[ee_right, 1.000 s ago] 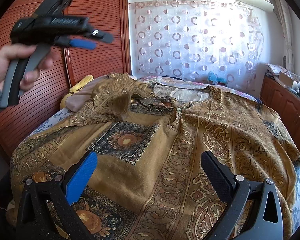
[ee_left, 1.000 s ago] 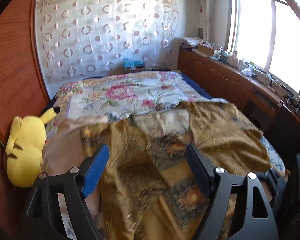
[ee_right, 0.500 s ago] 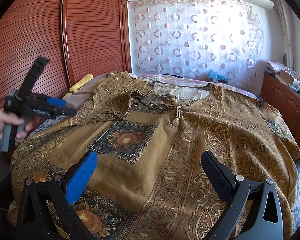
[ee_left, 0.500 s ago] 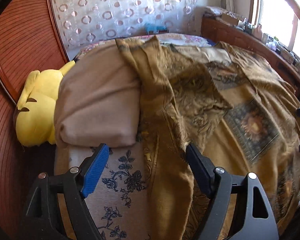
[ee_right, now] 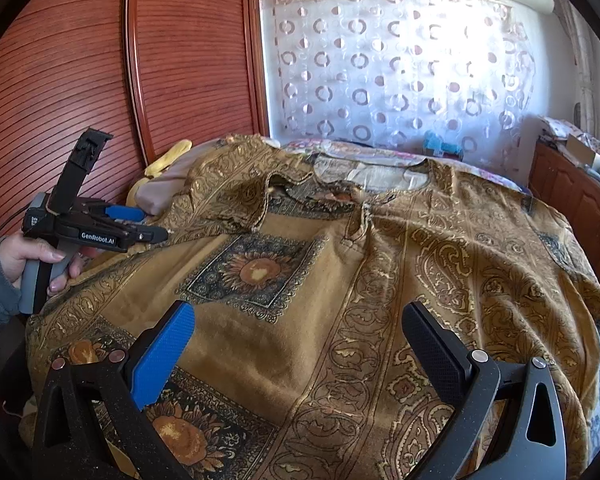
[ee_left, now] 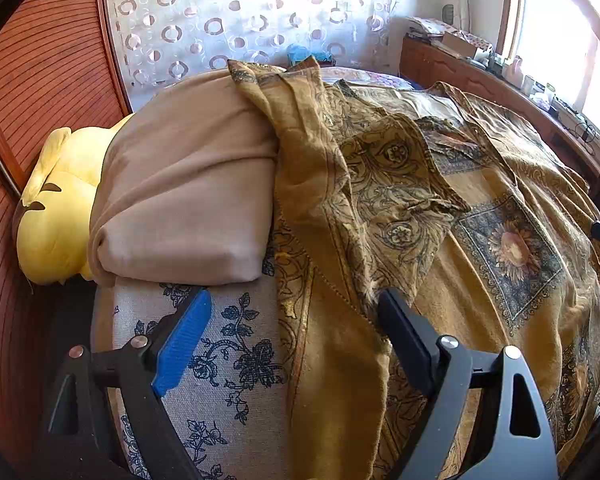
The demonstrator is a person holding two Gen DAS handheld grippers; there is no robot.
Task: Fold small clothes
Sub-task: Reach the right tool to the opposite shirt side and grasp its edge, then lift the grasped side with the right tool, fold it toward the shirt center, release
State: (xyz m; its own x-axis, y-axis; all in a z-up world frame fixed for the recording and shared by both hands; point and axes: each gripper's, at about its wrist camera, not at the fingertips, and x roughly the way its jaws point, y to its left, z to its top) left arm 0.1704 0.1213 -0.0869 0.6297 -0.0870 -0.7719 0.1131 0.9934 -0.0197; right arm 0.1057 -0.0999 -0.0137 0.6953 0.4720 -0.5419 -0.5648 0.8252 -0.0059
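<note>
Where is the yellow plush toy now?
In the left wrist view the yellow plush toy lies at far left, squeezed between the red-brown wardrobe door and the beige pillow.

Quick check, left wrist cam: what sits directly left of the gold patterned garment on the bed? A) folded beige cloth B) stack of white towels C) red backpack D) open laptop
A. The folded beige cloth lies against the left edge of the gold patterned garment, whose sleeve drapes onto it, with the yellow plush toy further left.
</note>
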